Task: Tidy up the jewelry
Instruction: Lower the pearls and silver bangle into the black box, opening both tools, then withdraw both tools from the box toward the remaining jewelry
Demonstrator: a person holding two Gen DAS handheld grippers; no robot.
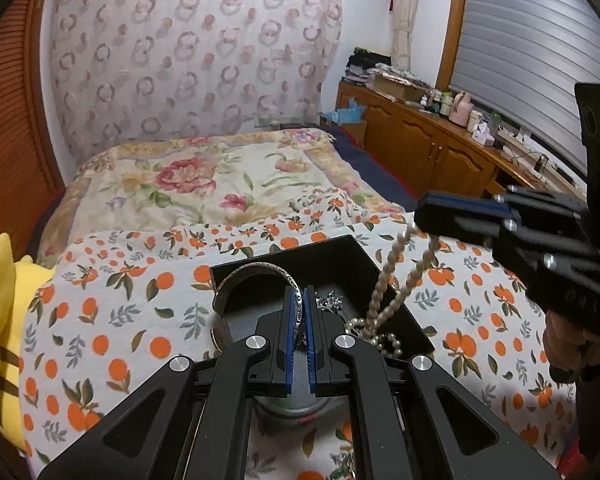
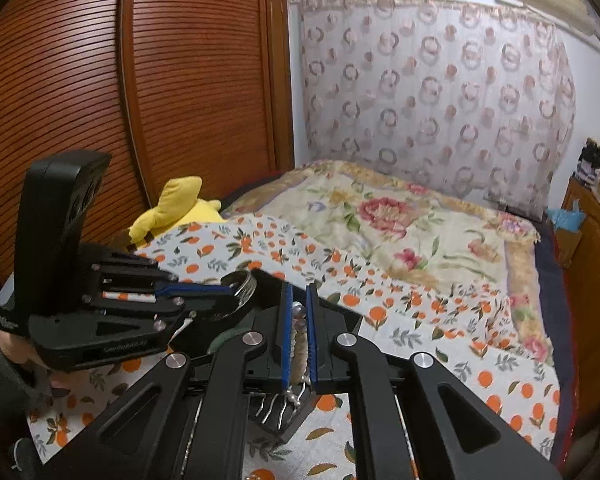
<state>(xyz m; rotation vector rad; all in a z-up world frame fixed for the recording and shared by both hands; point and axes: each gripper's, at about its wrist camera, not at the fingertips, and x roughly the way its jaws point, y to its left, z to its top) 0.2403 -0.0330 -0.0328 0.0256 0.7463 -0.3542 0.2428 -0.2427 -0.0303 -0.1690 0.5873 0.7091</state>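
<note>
Here my left tool [image 1: 299,300] pinches the silver bangle [image 1: 252,276] over the black tray [image 1: 340,256] on the bed [image 1: 100,320]. My right tool [image 2: 299,300] clamps the pearl necklace [image 1: 396,280], its strand hanging down into the tray's right side.

bed: orange-print sheet [image 1: 112,312] over floral quilt [image 1: 204,184] | yellow plush toy [image 2: 176,208] at bed's edge by slatted wooden door [image 2: 140,100] | patterned curtain [image 1: 196,60] behind | wooden cabinet [image 1: 420,140] holding bottles, boxes
</note>
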